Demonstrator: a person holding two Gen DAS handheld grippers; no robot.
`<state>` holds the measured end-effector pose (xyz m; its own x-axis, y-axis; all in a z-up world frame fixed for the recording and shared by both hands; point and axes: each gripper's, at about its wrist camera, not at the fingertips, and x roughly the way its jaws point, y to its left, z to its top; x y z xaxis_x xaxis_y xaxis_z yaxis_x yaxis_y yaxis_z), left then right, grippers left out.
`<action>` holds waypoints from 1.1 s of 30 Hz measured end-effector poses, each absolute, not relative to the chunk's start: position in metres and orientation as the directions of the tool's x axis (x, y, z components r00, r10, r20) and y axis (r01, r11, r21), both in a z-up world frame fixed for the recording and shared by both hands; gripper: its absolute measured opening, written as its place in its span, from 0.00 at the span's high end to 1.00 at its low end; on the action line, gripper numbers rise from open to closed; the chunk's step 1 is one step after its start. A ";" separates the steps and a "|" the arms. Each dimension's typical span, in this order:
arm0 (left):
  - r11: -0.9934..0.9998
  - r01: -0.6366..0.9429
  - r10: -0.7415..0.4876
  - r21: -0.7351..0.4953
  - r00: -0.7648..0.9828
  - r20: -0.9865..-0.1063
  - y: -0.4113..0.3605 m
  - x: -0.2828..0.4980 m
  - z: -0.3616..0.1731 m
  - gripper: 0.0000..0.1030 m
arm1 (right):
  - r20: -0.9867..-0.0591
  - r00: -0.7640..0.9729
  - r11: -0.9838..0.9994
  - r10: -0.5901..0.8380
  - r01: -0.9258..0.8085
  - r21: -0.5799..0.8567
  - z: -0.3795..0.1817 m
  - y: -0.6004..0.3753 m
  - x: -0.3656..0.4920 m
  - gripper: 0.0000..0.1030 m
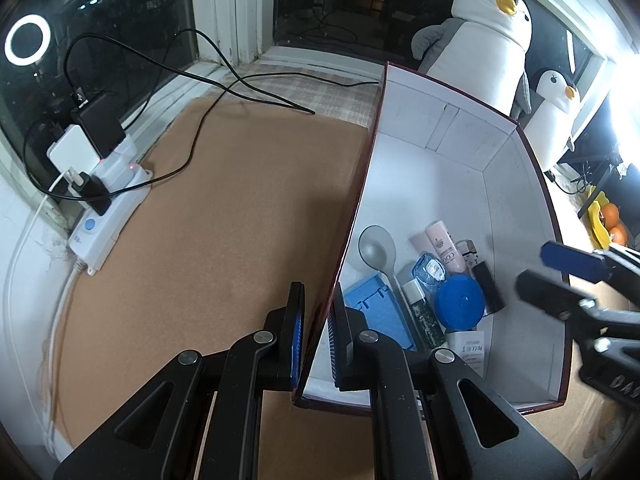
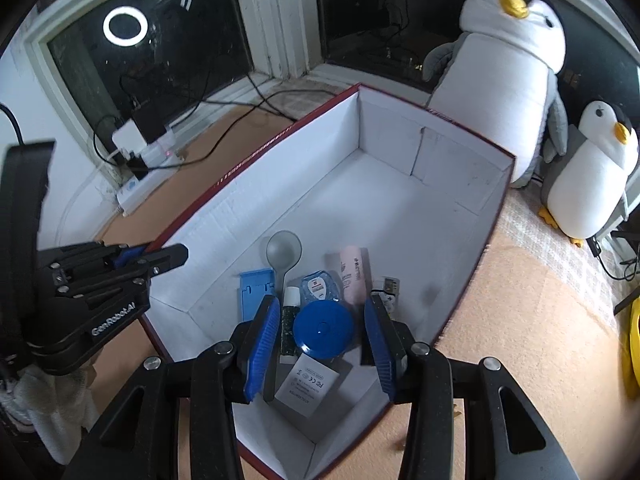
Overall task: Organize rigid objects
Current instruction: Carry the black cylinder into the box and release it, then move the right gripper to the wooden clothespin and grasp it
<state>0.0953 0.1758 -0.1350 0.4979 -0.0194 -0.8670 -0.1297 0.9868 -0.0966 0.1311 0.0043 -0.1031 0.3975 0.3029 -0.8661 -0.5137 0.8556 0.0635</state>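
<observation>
A white box with a dark red rim [image 1: 362,184] [image 2: 256,156] stands on the brown mat. In it lie a grey spoon [image 1: 376,250] [image 2: 283,256], a blue tray [image 1: 380,312] [image 2: 256,288], a round blue lid [image 1: 460,302] [image 2: 323,330], a pink tube [image 1: 444,246] [image 2: 354,276], a clear blue case [image 2: 320,286] and a white card [image 2: 306,386]. My left gripper [image 1: 316,334] [image 2: 150,258] is shut on the box's left wall. My right gripper [image 2: 320,344] [image 1: 548,272] is open and empty above the blue lid.
A white power strip [image 1: 104,208] with plugs and black cables [image 1: 208,80] lies at the left by the window. Two plush penguins [image 2: 516,72] [image 2: 592,176] stand behind the box. A yellow holder with oranges [image 1: 604,220] is at the right.
</observation>
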 end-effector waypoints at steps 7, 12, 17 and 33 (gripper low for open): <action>0.987 -0.130 -0.015 -0.092 0.497 -0.868 0.175 0.095 -0.135 0.91 | -0.846 0.440 0.884 0.302 -0.461 0.076 -0.086 -0.031 0.126 0.61; 0.988 -0.130 -0.009 -0.085 0.496 -0.868 0.174 0.095 -0.134 0.91 | -0.842 0.464 0.920 0.276 -0.381 0.091 -0.081 -0.074 0.122 0.61; 0.988 -0.132 -0.004 -0.079 0.493 -0.870 0.174 0.095 -0.134 0.91 | -0.863 0.447 0.954 0.235 -0.277 0.116 -0.095 -0.119 0.119 0.57; 0.989 -0.134 0.006 -0.067 0.486 -0.874 0.175 0.097 -0.133 0.91 | -0.933 0.284 0.974 0.220 -0.117 0.194 -0.186 -0.142 0.112 0.57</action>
